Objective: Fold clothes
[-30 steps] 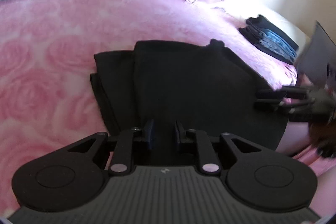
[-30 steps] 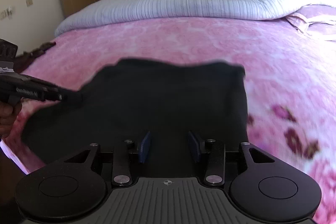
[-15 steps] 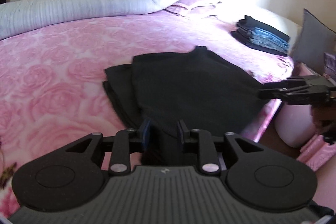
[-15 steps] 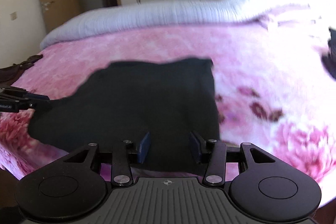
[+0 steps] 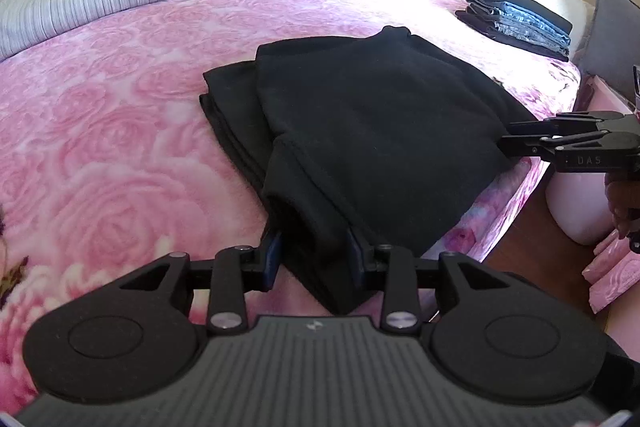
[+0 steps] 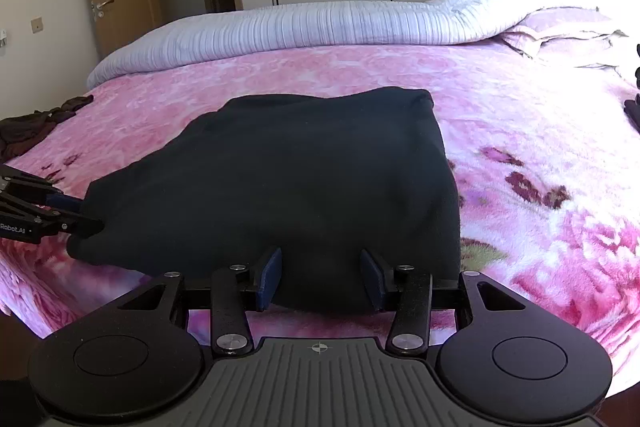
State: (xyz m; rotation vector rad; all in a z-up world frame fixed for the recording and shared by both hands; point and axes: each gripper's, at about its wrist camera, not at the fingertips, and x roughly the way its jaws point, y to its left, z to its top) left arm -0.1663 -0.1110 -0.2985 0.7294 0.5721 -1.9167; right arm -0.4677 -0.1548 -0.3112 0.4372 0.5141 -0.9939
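Left claw: my left claw (image 5: 314, 255) stands at the near edge of the bed, its blue-padded fingers spread wide on either side of a thick folded corner of the black garment (image 5: 372, 131); the cloth sits between the pads, and I cannot tell whether they press it.
Right claw: my right claw (image 6: 318, 277) is likewise spread wide at the near edge, the garment's (image 6: 296, 183) hem lying in the gap between the fingers; no squeeze on the cloth shows. In the left wrist view it (image 5: 520, 139) reaches in from the right with its tips at the garment's right edge.
Black garment: lies folded flat on the pink rose-patterned bed cover (image 5: 120, 131), near the bed's near edge, with a narrower layer showing out from under its left side.
Left claw as seen from the right: it (image 6: 86, 217) comes in from the left, tips touching the garment's near left corner.
Stack of folded clothes: dark and blue denim pieces (image 5: 516, 19), piled far right on the bed, well apart from the garment.
Rolled duvet: pale striped duvet (image 6: 304, 27) along the far side of the bed.
Dark brown cloth: a crumpled piece (image 6: 28, 127) at the far left edge of the bed.
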